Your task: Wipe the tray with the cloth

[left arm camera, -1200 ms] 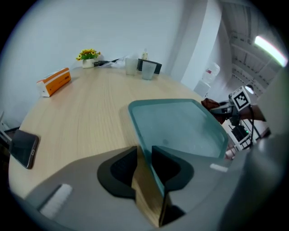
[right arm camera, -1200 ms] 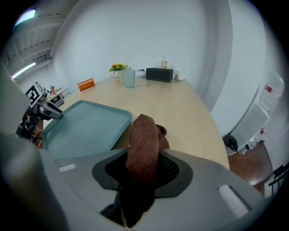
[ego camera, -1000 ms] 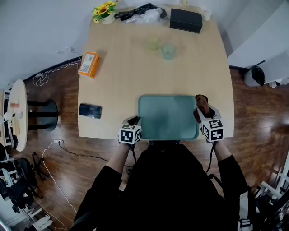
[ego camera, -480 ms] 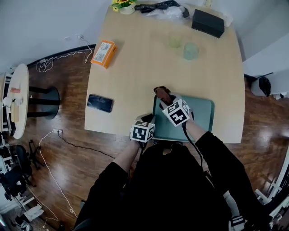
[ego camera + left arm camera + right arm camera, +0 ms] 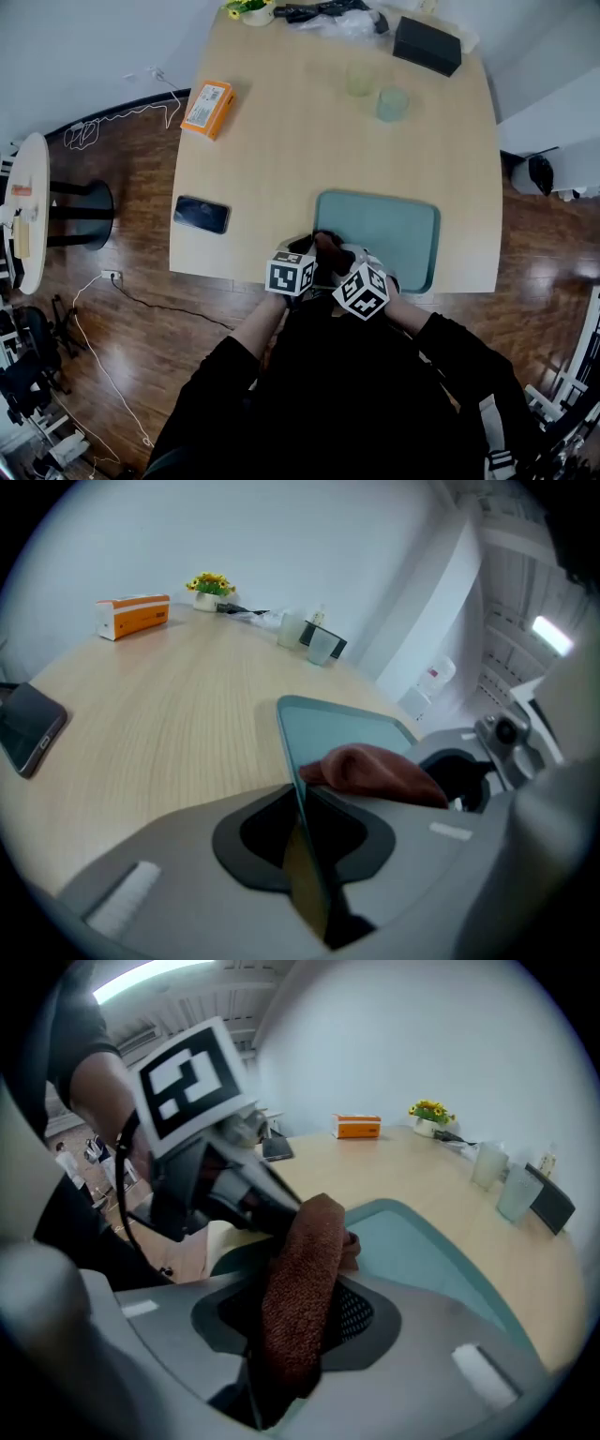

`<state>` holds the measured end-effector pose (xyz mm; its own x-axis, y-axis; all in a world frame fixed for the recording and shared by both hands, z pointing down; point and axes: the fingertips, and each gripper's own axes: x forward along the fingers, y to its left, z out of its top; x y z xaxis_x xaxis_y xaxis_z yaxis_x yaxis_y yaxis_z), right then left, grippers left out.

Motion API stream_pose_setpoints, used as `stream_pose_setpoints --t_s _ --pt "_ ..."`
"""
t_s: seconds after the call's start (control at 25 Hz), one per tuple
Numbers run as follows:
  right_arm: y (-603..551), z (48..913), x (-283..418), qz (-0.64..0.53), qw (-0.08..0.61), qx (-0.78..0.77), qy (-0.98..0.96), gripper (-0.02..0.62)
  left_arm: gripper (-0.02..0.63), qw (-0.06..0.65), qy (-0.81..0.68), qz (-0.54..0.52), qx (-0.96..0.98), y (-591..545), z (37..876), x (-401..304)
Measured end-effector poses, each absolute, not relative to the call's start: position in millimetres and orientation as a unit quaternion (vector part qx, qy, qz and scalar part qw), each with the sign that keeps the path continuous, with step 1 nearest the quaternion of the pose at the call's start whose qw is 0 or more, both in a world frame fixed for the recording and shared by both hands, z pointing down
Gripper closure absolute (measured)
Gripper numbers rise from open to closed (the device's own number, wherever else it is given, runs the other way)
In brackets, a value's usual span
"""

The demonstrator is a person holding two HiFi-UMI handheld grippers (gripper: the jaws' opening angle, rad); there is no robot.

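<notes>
At the near edge of the counter [image 5: 281,141], the left claw [image 5: 303,249] is pinching the near-left rim of the teal tray [image 5: 384,225] between nearly closed jaws. Just beside it, the right claw [image 5: 330,253] is gripping the brown cloth [image 5: 327,244], holding it over the tray's near-left corner.

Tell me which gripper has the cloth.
The right gripper: its jaws clamp the brown cloth. The left gripper pinches the edge of the teal tray instead.
</notes>
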<state>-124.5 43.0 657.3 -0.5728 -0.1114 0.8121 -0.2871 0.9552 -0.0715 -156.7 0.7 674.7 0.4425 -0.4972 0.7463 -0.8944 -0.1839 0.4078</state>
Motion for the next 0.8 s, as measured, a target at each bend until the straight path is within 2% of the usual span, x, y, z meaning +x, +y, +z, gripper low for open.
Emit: stream_pose_setpoints --t_s 0.16,0.32,0.8 --pt "87.0 658.5 -118.4 0.100 0.451 0.068 -0.884 0.457 0.586 0.420 -0.478 0.236 0.734 0.3 675.2 -156.5" --pt "78.3 662.0 -115.3 0.086 0.448 0.066 -0.887 0.457 0.586 0.419 -0.479 0.237 0.734 0.2 675.8 -154.8" --pt "-101.2 656.9 -86.5 0.056 0.447 0.200 -0.870 0.456 0.586 0.406 -0.487 0.241 0.734 -0.8 675.1 -153.1"
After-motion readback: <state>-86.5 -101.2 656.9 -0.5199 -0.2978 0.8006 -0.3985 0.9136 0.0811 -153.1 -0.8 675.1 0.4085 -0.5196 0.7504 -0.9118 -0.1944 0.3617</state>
